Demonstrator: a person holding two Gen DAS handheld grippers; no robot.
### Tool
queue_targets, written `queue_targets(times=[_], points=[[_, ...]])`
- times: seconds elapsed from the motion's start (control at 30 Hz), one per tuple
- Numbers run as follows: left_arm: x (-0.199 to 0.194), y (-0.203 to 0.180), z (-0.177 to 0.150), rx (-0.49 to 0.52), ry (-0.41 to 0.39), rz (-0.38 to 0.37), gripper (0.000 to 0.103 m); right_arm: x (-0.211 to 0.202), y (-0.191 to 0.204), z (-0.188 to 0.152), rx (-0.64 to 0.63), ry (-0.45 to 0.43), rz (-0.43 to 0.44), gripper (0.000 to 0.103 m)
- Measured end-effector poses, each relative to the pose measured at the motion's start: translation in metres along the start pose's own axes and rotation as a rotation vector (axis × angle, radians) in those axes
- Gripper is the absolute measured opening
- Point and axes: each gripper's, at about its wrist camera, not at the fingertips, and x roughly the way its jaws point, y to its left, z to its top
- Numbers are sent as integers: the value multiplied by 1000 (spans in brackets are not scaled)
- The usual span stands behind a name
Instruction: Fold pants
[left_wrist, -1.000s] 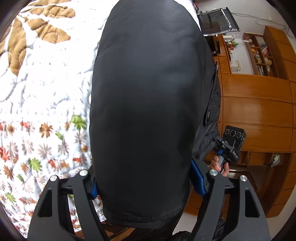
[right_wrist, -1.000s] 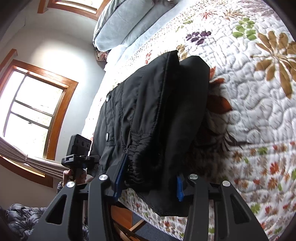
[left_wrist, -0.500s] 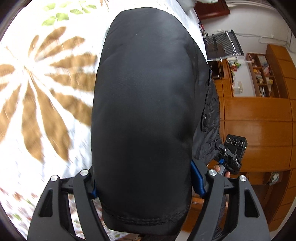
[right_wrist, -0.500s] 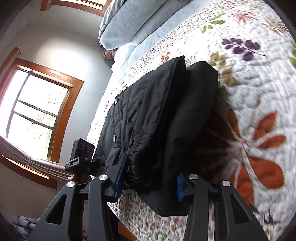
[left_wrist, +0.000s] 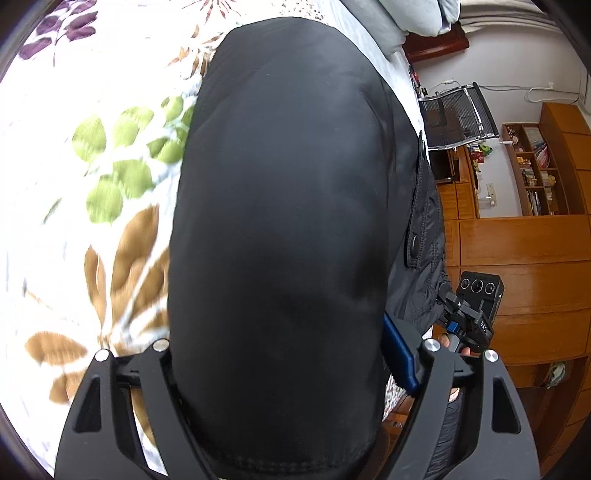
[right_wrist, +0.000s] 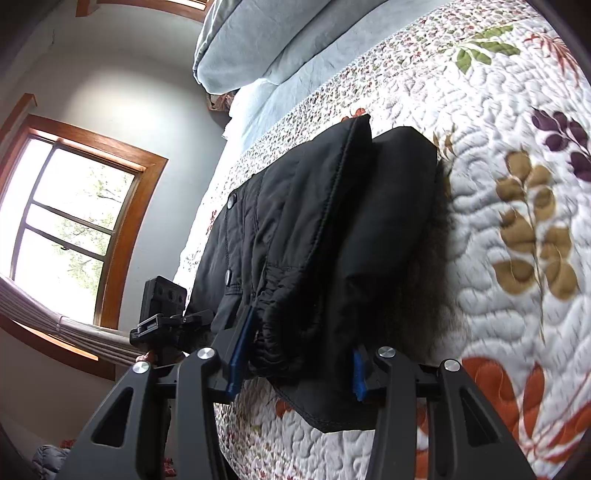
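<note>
Black padded pants (left_wrist: 280, 221) lie folded in a thick bundle on the floral quilt (left_wrist: 92, 110). My left gripper (left_wrist: 280, 369) is shut on the folded leg end, which fills the space between its fingers. In the right wrist view the pants (right_wrist: 314, 240) show their waistband and snap buttons. My right gripper (right_wrist: 295, 365) is shut on the gathered waistband end at the bundle's near side. Each view shows the other gripper held at the bundle's side: the right one (left_wrist: 476, 310) and the left one (right_wrist: 162, 306).
The quilt (right_wrist: 498, 203) covers the bed, with grey-blue pillows (right_wrist: 266, 40) at its head. A window (right_wrist: 66, 218) is on the left wall. Wooden cabinets (left_wrist: 517, 258) and a mesh chair (left_wrist: 454, 114) stand beside the bed.
Both grippers have carried the bundle across the quilt toward the pillows. The quilt pattern beneath has slid from small flowers to large leaves. Both grips are unchanged.
</note>
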Motion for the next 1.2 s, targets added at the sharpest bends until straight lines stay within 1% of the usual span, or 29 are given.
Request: queue_targets(times=[0.17,0.3,0.43,0.53,0.8,0.93,0.97,1.07,1.2], points=[[4,3,12,0,-7,-9,80,8,-8,14,1,-1,13,45],[-2,15,6,11,-3,-15,80,4,-14,7,-7,-9,19,45],[-2,10,1,50,-15,-8,80,-5,-23,-11,3,-22,21,46],[-3,7,0,49,-21,-4,80,-8,-26,-18,5,-26,30,46],[-2,11,2,35,-12,-8,81,-2,-27,-6,26,-11,33,46],[-3,12,-1,30,-16,-6,83,0,-27,-2,41,-16,30,50],[-3,12,-1,30,-15,-3,83,1,-27,-2,43,-18,26,54],[-2,8,-1,31,-16,1,84,-1,-28,-4,47,-17,8,60],[-3,7,-3,32,-19,8,85,-2,-31,-6,56,-19,-2,63]])
